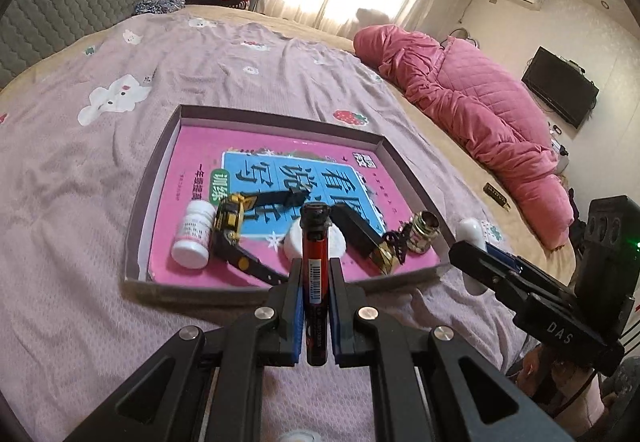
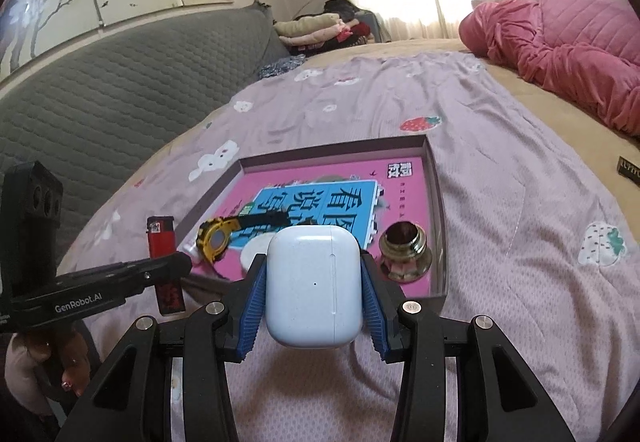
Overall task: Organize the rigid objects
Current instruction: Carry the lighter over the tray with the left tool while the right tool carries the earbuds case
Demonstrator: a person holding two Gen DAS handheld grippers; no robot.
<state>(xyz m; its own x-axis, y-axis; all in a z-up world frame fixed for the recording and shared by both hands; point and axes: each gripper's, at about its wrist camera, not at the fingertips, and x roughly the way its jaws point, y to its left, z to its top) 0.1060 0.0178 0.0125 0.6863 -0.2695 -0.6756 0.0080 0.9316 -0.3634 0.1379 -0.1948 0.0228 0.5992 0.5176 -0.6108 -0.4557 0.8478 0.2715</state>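
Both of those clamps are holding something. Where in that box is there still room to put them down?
The box's far half is free: bare pink book cover up to the far wall. The near edge is crowded: pill bottle, yellow watch, white disc, black case, brass fitting.

You are working over a bed [image 1: 100, 170] covered by a wrinkled lilac sheet printed with white bunnies and red strawberries. On the sheet lies a shallow, dark-rimmed cardboard box tray [image 1: 172, 146] [image 2: 436, 178], its floor lined with a pink and blue book cover. Beyond the sheet you see the bed's tan underlayer, and on it a bunched, quilted pink comforter [image 1: 472, 110] [image 2: 568, 42] at the far right. Near the comforter, a small dark rectangular box [image 1: 496, 195] rests on the tan layer.
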